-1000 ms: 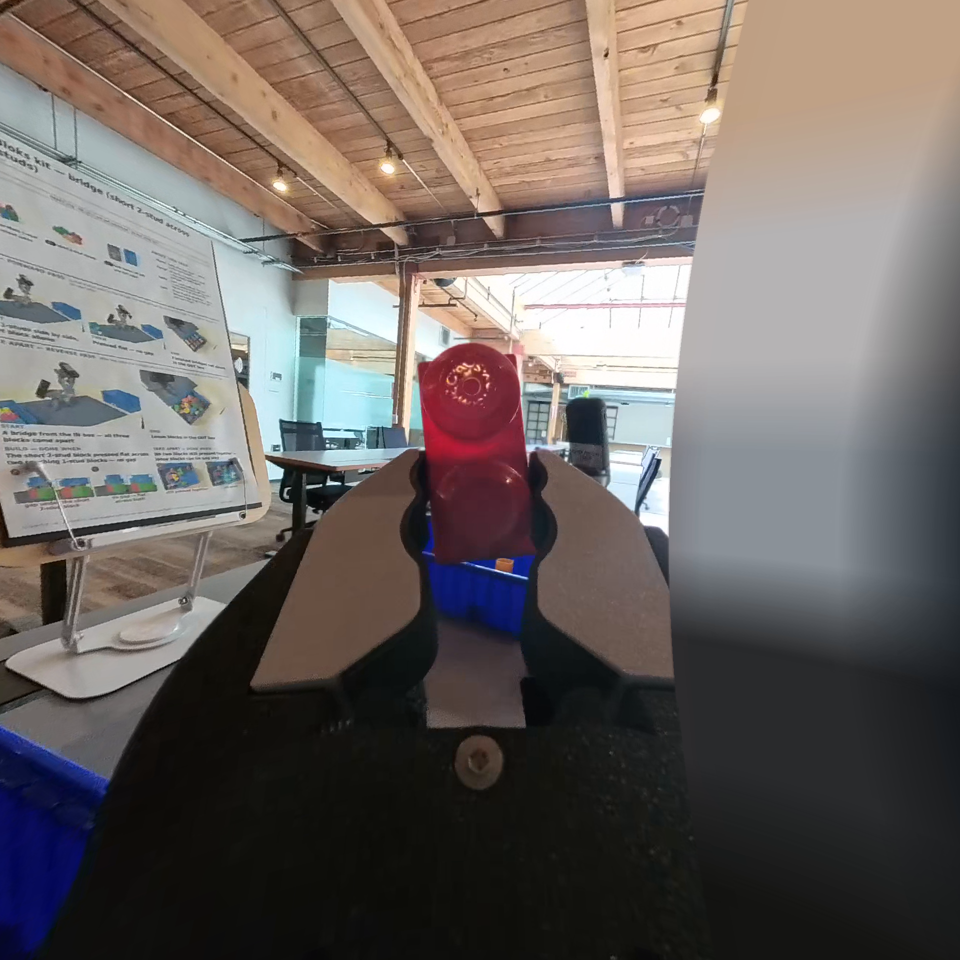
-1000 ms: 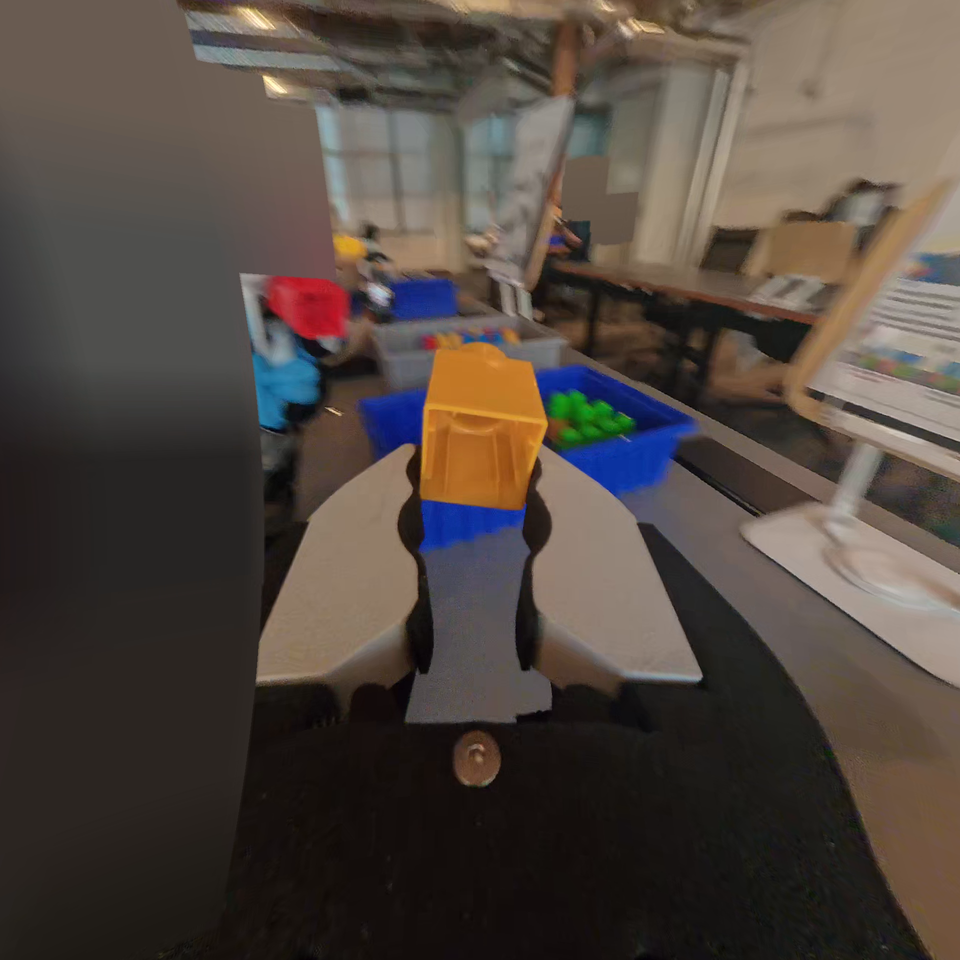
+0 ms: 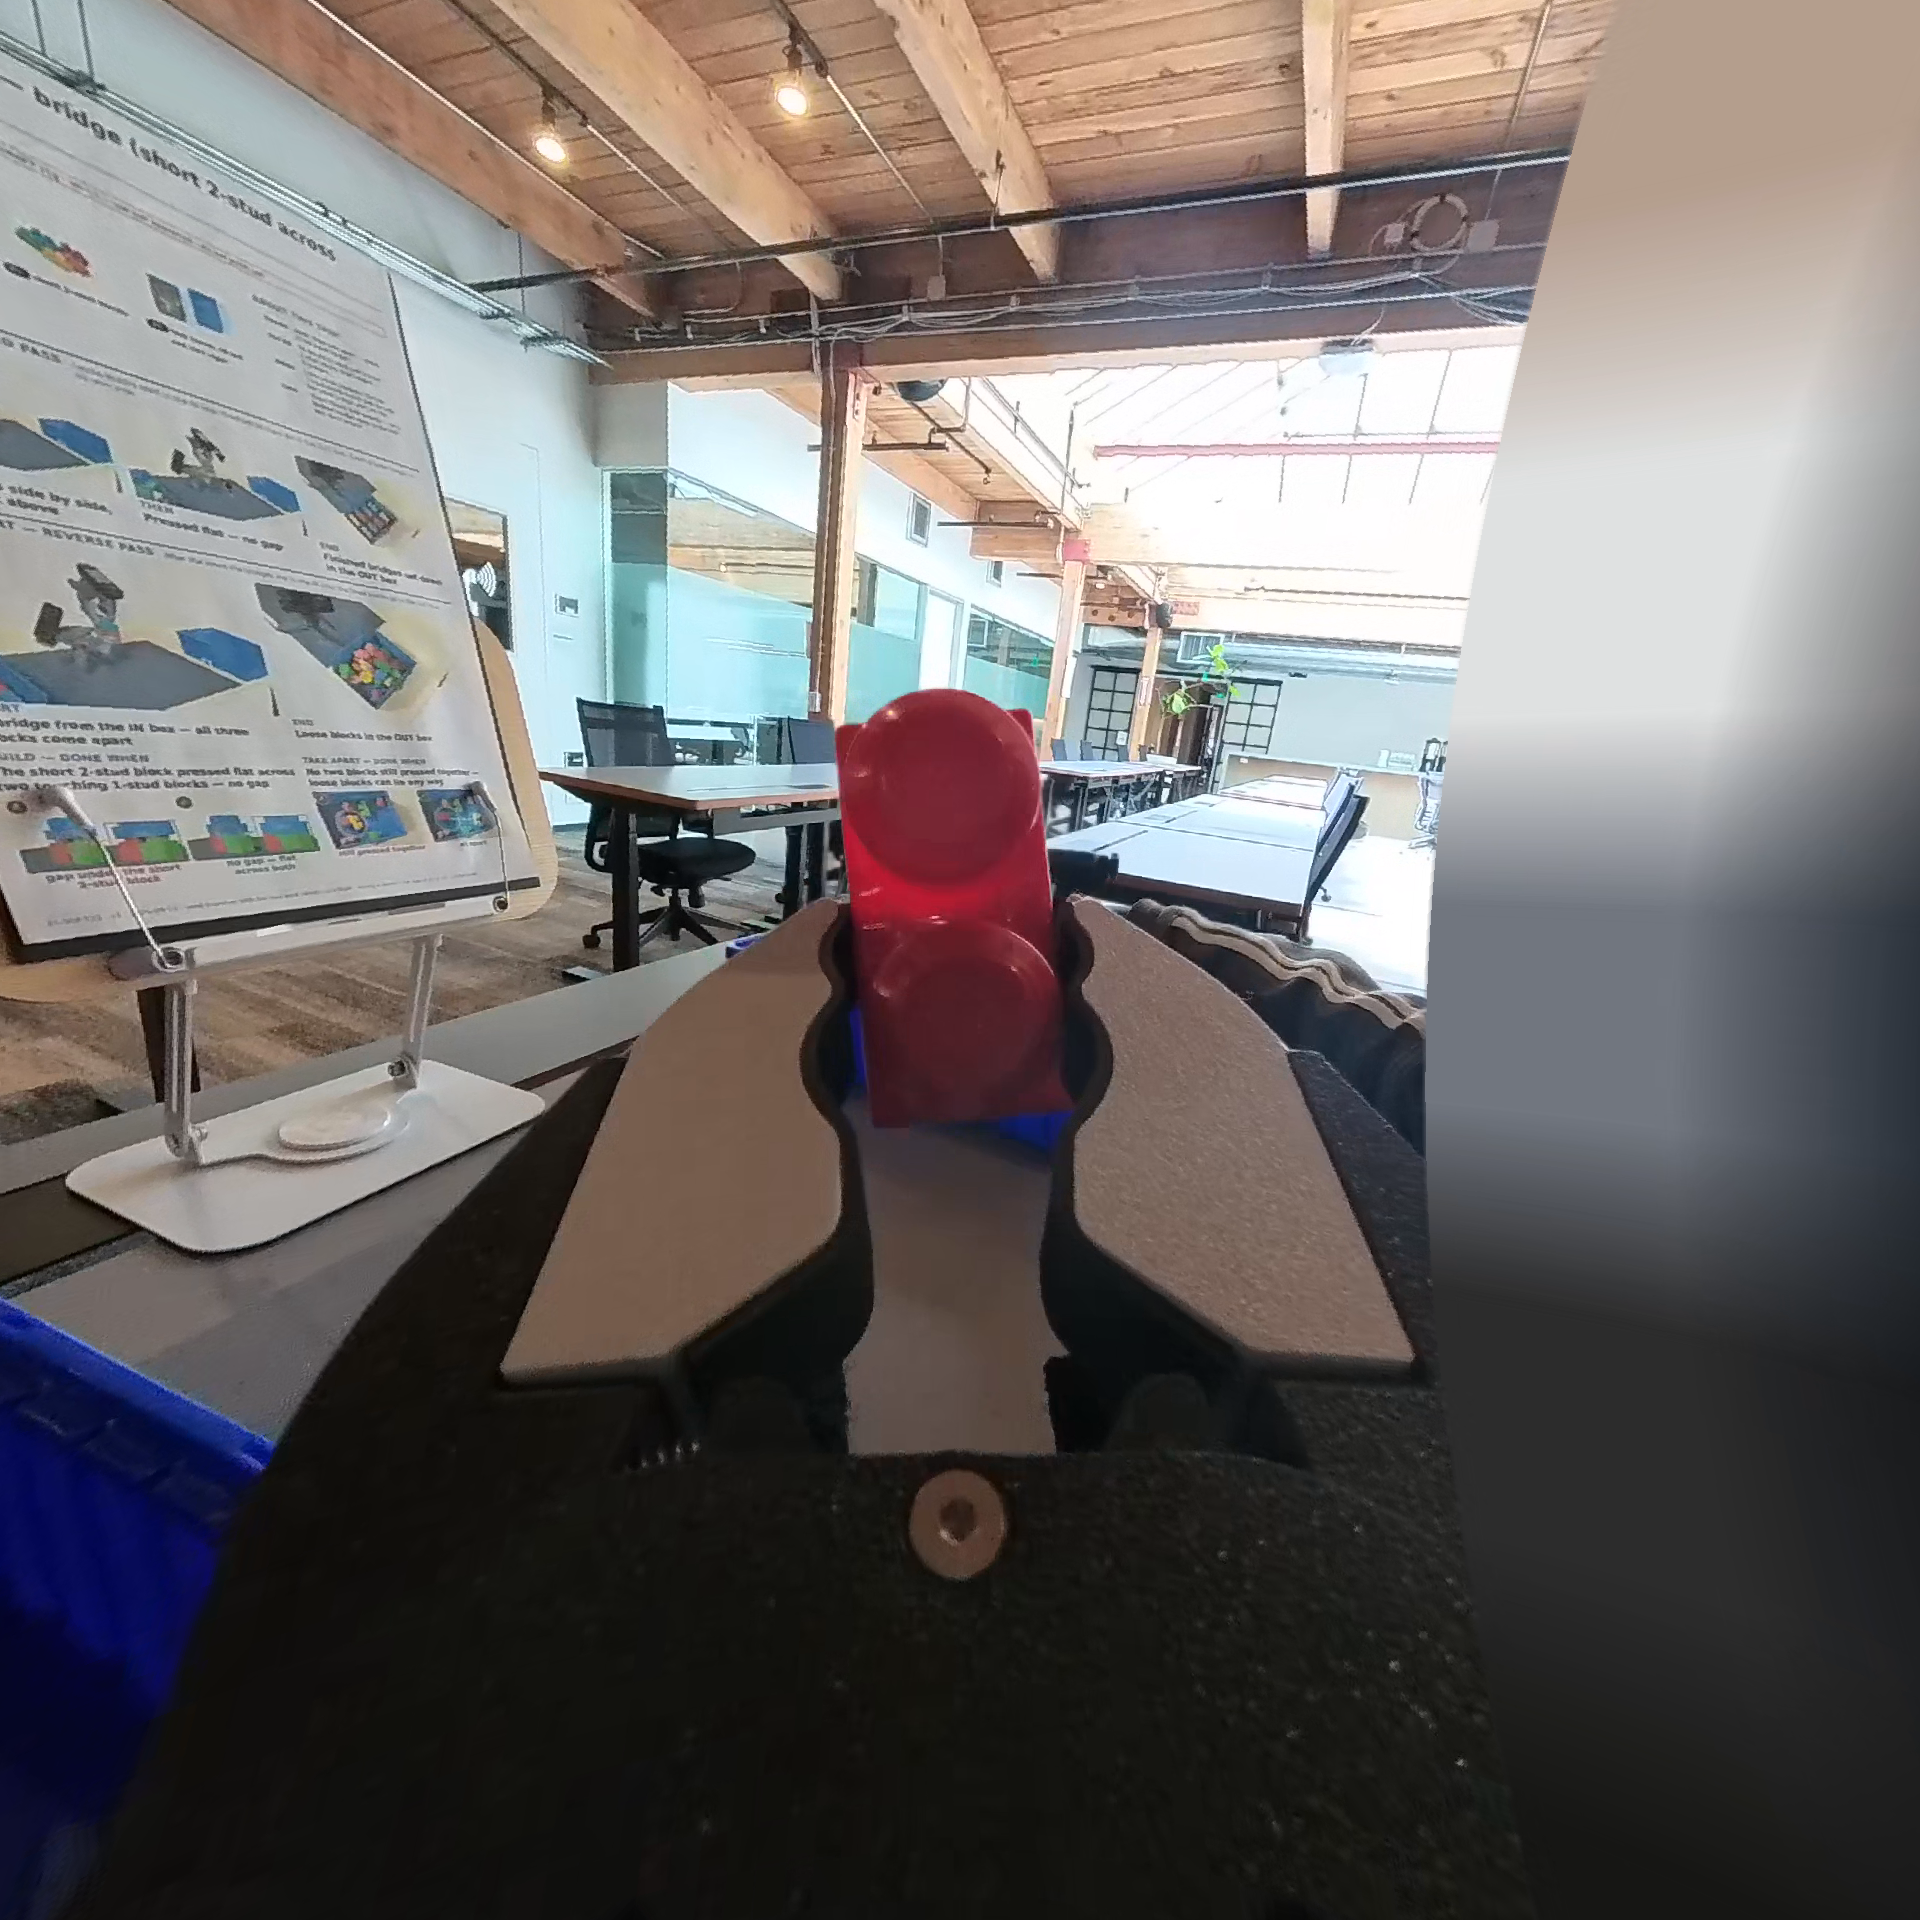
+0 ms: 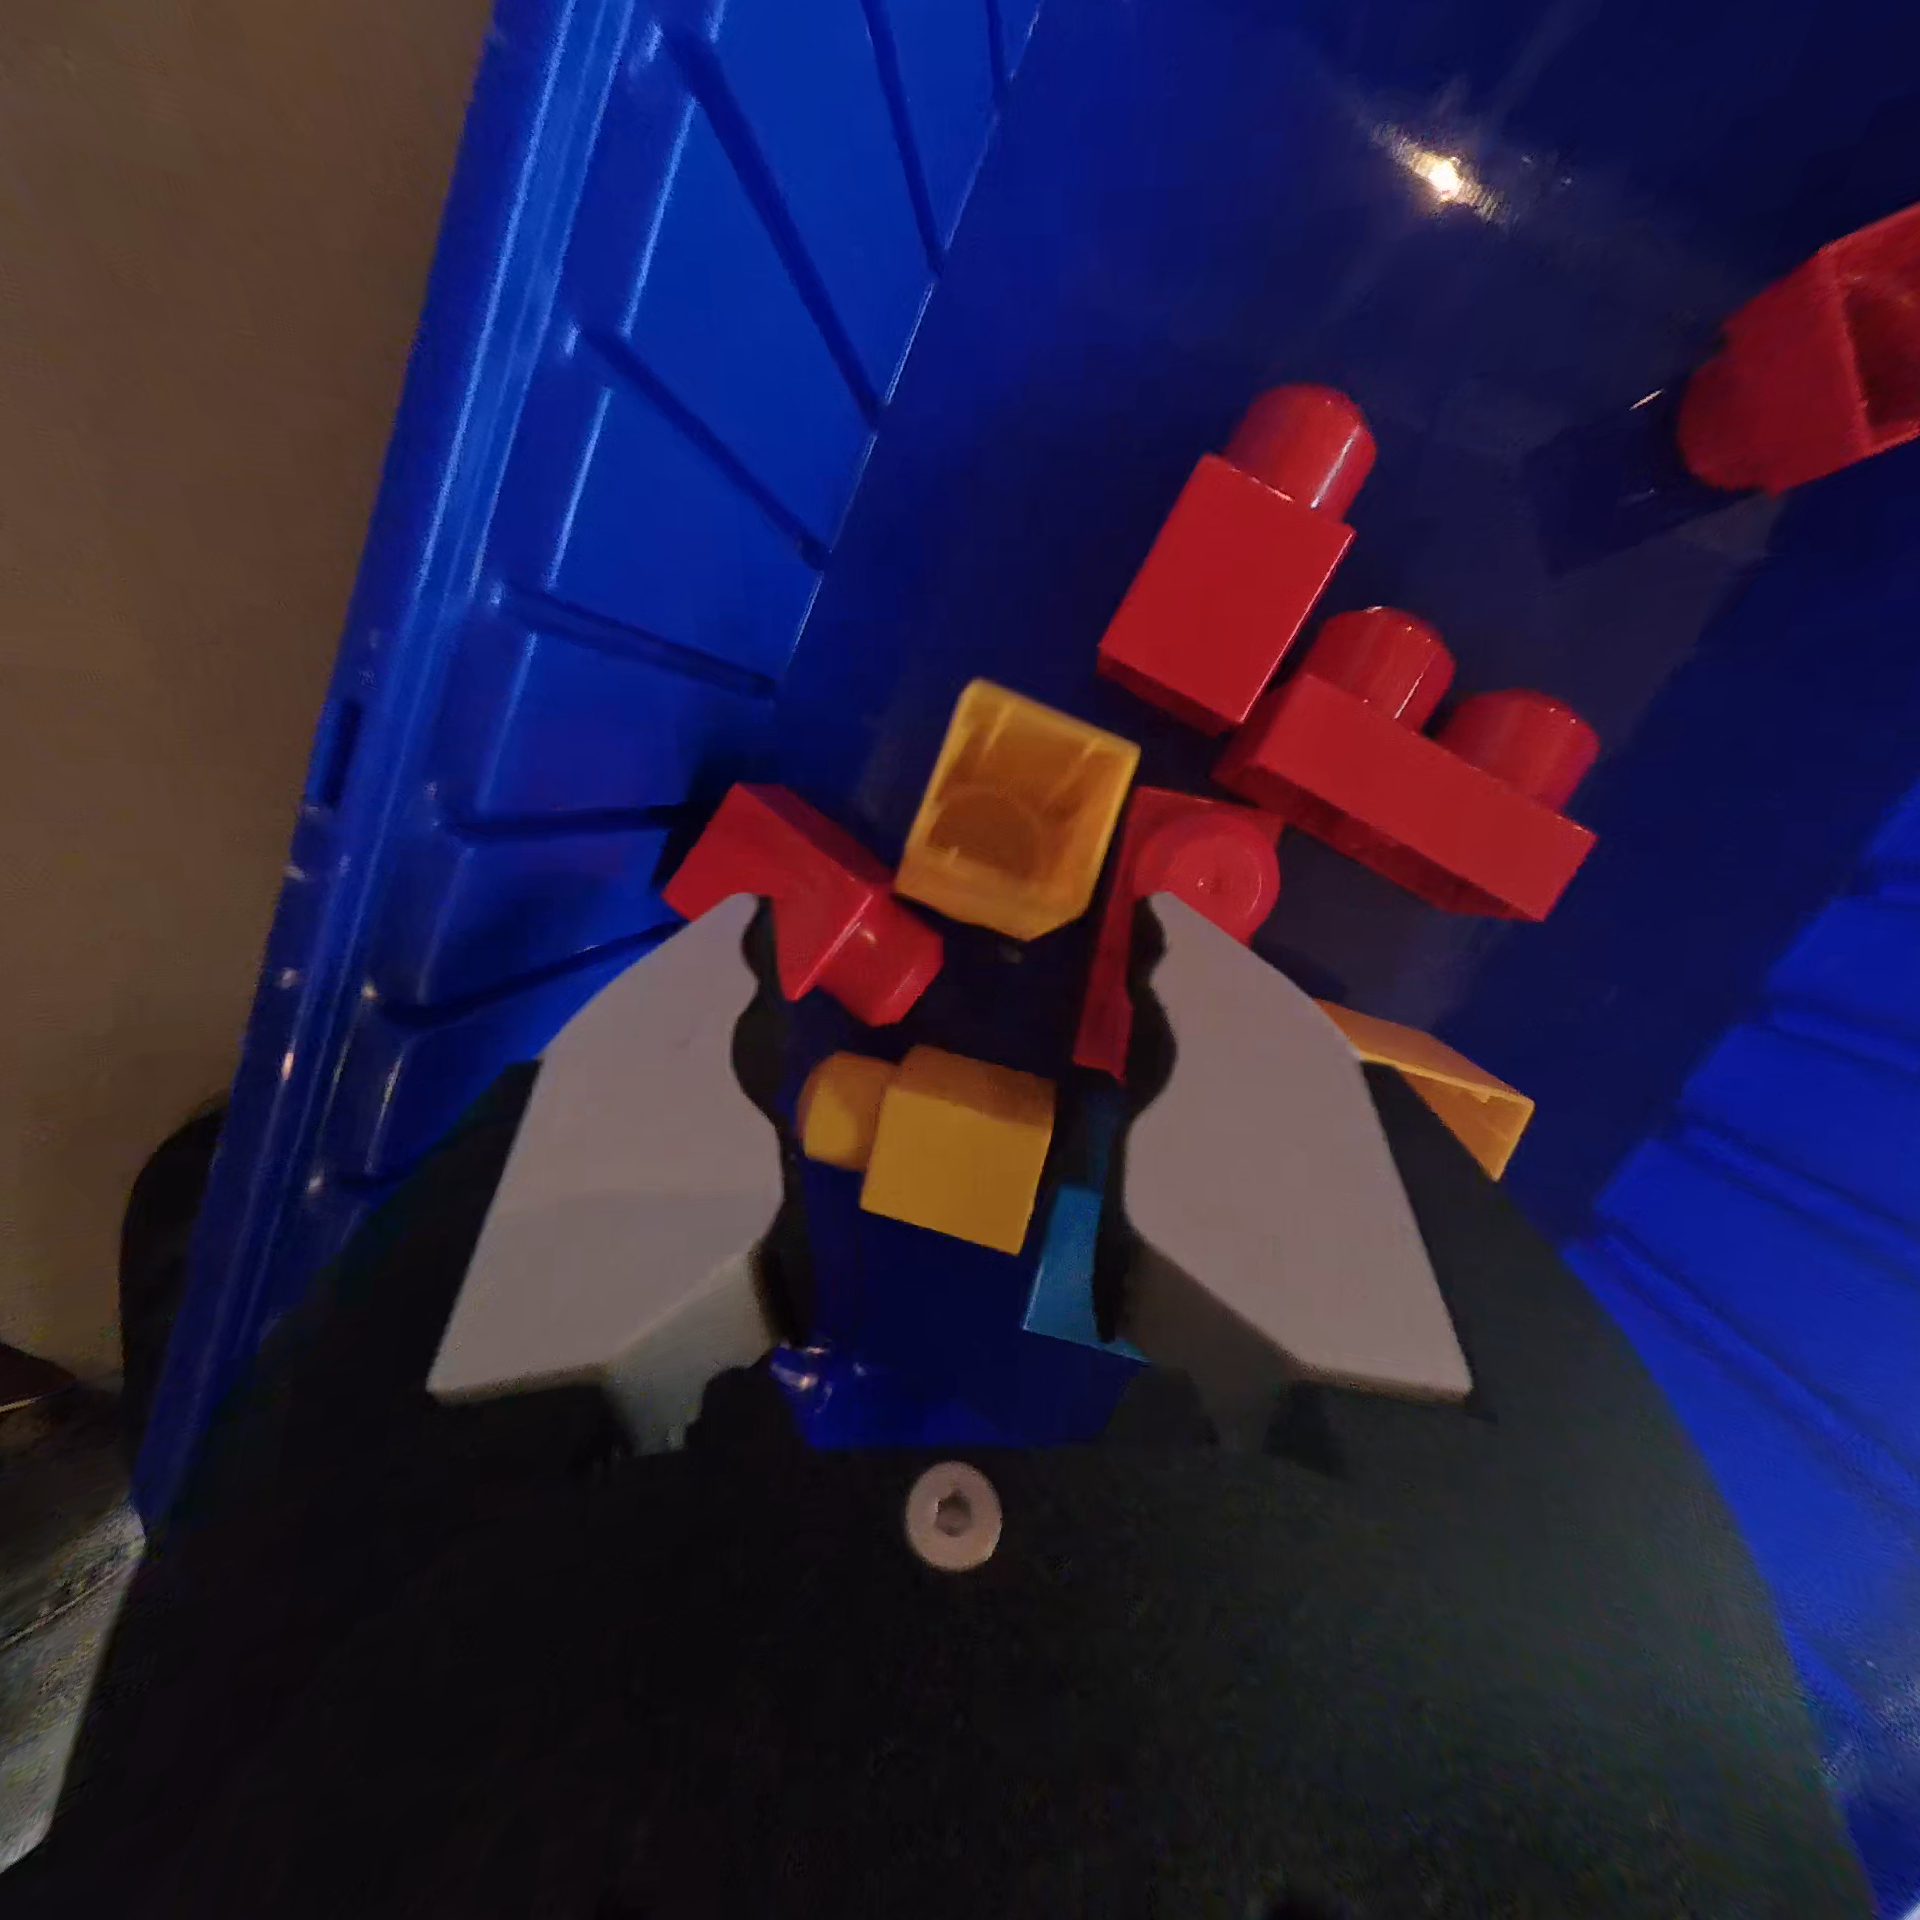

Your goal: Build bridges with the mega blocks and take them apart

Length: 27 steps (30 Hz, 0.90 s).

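Note:
My left gripper (image 3: 951,920) is shut on a red two-stud block (image 3: 951,914) and holds it upright in the air, studs toward the camera. My right gripper (image 4: 951,904) is open and points down into a blue bin (image 4: 665,520). A yellow one-stud block (image 4: 956,1153) lies loose on the bin floor between its fingers. Just past the fingertips lie another yellow block (image 4: 1013,821) with its hollow side up, a red one-stud block (image 4: 821,914), a red one-stud block (image 4: 1226,582) and a red two-stud block (image 4: 1403,800).
An instruction sheet (image 3: 208,520) stands on a white stand (image 3: 312,1153) at the left of the grey table. A blue bin edge (image 3: 83,1507) shows at lower left. In the bin, a light blue block (image 4: 1070,1278) and an orange block (image 4: 1455,1101) lie by the right finger. One gripper's finger ends stand about 60 cm off the other's.
My right gripper has swung down into the blue bin, opened and let go of the yellow block it held. My left gripper still holds the red block and has shifted slightly.

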Each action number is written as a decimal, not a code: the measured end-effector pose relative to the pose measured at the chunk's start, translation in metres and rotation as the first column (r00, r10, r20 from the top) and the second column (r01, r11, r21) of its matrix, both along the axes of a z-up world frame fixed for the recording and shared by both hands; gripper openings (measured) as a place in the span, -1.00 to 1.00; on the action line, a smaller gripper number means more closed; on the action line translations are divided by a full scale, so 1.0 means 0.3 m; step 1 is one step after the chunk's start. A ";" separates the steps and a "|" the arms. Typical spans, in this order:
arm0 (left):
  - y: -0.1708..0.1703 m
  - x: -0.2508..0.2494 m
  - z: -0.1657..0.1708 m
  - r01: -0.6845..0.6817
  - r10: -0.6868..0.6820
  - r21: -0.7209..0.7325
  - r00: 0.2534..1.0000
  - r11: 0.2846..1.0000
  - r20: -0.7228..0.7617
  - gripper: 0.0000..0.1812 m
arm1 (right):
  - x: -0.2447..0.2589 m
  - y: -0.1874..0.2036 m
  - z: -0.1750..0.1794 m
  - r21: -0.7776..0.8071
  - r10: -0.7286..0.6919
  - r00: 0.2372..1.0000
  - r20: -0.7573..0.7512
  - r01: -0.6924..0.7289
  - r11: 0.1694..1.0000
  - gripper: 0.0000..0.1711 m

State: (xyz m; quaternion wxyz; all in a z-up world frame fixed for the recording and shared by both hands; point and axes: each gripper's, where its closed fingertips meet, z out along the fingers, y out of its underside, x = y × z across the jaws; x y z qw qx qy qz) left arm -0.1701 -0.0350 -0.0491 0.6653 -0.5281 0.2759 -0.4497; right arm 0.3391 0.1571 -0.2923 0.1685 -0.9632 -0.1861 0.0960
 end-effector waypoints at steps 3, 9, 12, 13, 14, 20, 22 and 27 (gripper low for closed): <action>0.004 0.003 0.001 0.006 -0.006 -0.001 1.000 1.000 0.012 -0.61 | -0.002 0.008 0.028 0.052 -0.013 1.000 0.016 0.012 0.999 -0.03; 0.002 0.017 0.006 0.040 -0.040 0.005 0.998 0.999 0.044 -0.60 | -0.290 -0.006 0.291 0.407 0.149 0.973 -0.174 -0.067 0.911 0.13; 0.002 0.033 0.005 0.061 -0.061 0.002 0.997 0.998 0.055 -0.60 | -0.594 -0.133 0.496 0.623 0.404 0.872 -0.277 -0.157 0.766 0.14; 0.002 0.042 0.004 0.070 -0.070 0.000 0.996 0.998 0.055 -0.60 | -0.699 -0.195 0.551 0.674 0.490 0.819 -0.298 -0.183 0.716 0.13; 0.000 0.052 0.003 0.083 -0.083 -0.002 0.995 0.997 0.055 -0.60 | -0.800 -0.262 0.594 0.710 0.569 0.761 -0.311 -0.212 0.671 0.12; -0.025 0.126 -0.001 0.157 -0.157 -0.001 0.986 0.988 0.048 -0.61 | -1.260 -0.609 0.690 0.834 0.841 0.424 -0.335 -0.283 0.474 0.07; -0.033 0.148 -0.001 0.185 -0.185 -0.002 0.981 0.983 0.054 -0.61 | -1.350 -0.661 0.692 0.845 0.865 0.347 -0.363 -0.269 0.462 0.05; -0.044 0.201 -0.013 0.250 -0.248 -0.015 0.967 0.968 0.063 -0.61 | -1.478 -0.692 0.682 0.822 0.859 0.223 -0.461 -0.256 0.508 -0.04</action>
